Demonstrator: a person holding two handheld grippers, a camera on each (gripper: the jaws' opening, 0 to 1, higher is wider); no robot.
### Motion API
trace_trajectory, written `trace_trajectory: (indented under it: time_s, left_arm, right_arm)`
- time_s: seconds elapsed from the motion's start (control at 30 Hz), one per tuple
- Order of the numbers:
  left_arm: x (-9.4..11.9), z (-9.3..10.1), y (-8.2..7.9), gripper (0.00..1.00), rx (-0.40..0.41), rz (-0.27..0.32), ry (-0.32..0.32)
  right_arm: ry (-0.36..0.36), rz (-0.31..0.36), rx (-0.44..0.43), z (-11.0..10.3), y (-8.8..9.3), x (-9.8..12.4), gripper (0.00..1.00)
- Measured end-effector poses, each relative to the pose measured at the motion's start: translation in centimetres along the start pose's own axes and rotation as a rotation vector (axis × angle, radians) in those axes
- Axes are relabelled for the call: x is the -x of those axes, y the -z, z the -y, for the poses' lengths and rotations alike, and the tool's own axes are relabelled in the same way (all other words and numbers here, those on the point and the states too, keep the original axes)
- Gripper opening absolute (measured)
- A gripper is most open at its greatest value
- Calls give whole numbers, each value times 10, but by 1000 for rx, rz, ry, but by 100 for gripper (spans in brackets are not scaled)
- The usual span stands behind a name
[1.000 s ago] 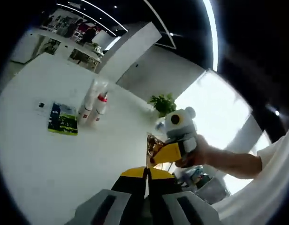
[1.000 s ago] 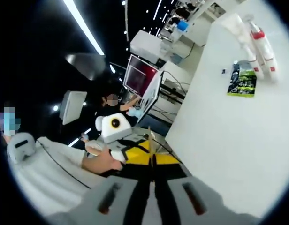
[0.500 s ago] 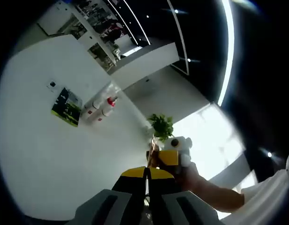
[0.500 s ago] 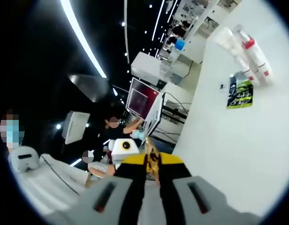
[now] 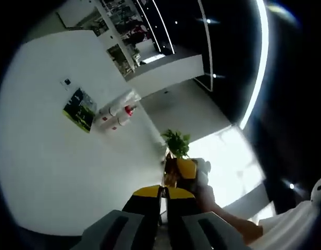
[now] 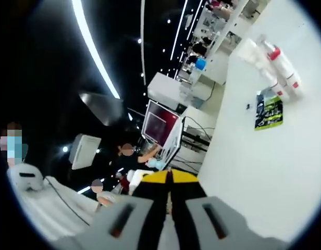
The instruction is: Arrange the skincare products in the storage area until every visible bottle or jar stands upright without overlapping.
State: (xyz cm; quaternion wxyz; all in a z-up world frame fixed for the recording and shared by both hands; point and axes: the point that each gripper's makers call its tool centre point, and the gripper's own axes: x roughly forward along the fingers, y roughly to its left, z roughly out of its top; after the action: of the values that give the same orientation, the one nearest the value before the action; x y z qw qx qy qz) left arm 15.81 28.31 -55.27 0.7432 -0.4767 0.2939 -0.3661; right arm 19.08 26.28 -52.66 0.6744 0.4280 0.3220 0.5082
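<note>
Two or three white bottles [image 5: 118, 113], one with a red cap, seem to lie side by side far off on the white table [image 5: 56, 172]. The right gripper view has the same bottles [image 6: 275, 66] at its upper right. My left gripper [image 5: 161, 190] rises from the bottom of its view, shut with nothing between the jaws, far from the bottles. Just beyond its tips is my right gripper [image 5: 184, 170], yellow-tipped and held by a hand. My right gripper [image 6: 168, 177] is shut and empty too, off the table's edge.
A green and dark printed packet [image 5: 79, 108] lies flat beside the bottles, and shows again as the packet [image 6: 268, 110] in the right gripper view. A potted plant [image 5: 176, 141] stands past the table's far edge. A monitor [image 6: 161, 125] and people are beyond the table's side.
Both cameras have tilted and swung, so the table and bottles sit elsewhere in the views. The two grippers have drawn closer together. Bottles and packet lie as before.
</note>
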Motion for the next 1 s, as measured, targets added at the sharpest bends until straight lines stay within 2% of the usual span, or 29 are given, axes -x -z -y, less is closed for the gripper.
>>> trace_trajectory:
  time_s: [0.1, 0.23, 0.27, 0.33, 0.47, 0.5, 0.6, 0.67, 0.83, 0.9, 1.0]
  left_arm:
    - [3, 0, 0, 2, -8, -7, -1]
    - [10, -3, -9, 1, 28, 32, 1]
    - [11, -3, -11, 1, 39, 41, 4]
    - [13, -3, -20, 1, 88, 92, 16]
    - [16, -6, -25, 1, 124, 105, 26]
    - [16, -6, -24, 1, 125, 102, 27]
    - [16, -9, -22, 1, 127, 93, 12]
    - [17, -10, -22, 1, 154, 99, 17]
    - [18, -16, -24, 1, 148, 85, 1]
    - [19, -17, -25, 1, 154, 87, 0]
    - [21, -25, -34, 1, 166, 103, -9]
  right_arm:
    - [2, -2, -7, 0, 0, -6, 2]
    - [6, 19, -22, 1, -1, -13, 4]
    - [6, 30, -16, 1, 0, -16, 7]
    - [21, 11, -24, 4, 8, -22, 17]
    - [25, -20, -19, 5, 21, -28, 14]
    - [42, -13, -6, 8, 21, -28, 11]
    - [24, -4, -26, 5, 19, -29, 3]
    - [38, 4, -1, 6, 19, -30, 2]
    - [64, 8, -38, 13, 20, -32, 3]
    - [70, 34, -59, 16, 19, -33, 9]
    - [120, 75, -49, 25, 14, -29, 19]
